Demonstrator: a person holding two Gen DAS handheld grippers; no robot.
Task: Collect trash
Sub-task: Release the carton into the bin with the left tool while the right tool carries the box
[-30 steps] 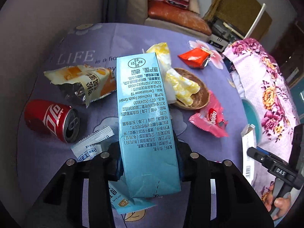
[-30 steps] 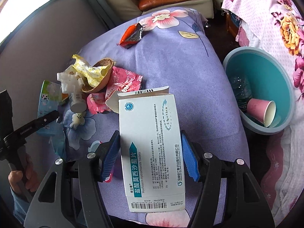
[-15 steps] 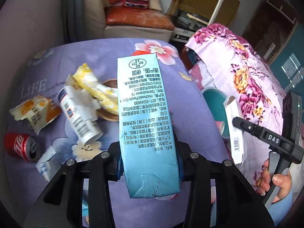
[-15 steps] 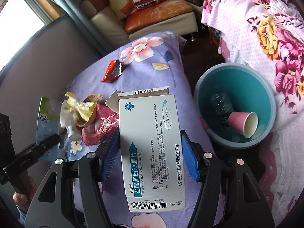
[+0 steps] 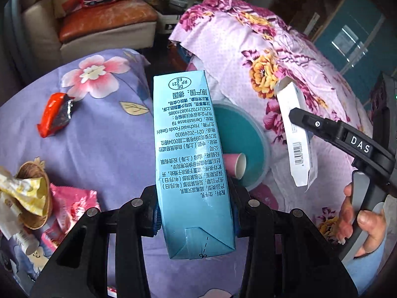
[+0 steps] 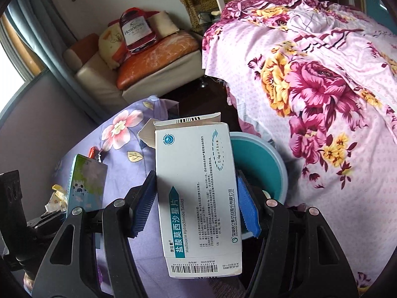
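Note:
My left gripper (image 5: 194,213) is shut on a light blue milk carton (image 5: 188,154), which points out over the edge of the purple-clothed table (image 5: 104,134) toward a teal basin (image 5: 245,134) on the floor. A pink paper cup (image 5: 235,165) lies in the basin. My right gripper (image 6: 196,206) is shut on a white medicine box (image 6: 198,193) with its end flap open; the teal basin (image 6: 260,161) lies just behind it. In the left wrist view the right gripper (image 5: 330,134) holds the white box (image 5: 297,136) at the right. The right wrist view catches the milk carton (image 6: 86,183) at the left.
On the table lie a red wrapper (image 5: 54,116), a pink wrapper (image 5: 72,198), a small woven basket (image 5: 32,193) with a yellow wrapper (image 5: 24,193), and a white tube (image 5: 22,238). A bed with a pink floral cover (image 6: 322,99) flanks the basin. A sofa (image 6: 139,62) stands behind.
Both grippers have swung right with their loads, from over the table's litter to its edge by the basin. The cola can and orange bag have left the left wrist view.

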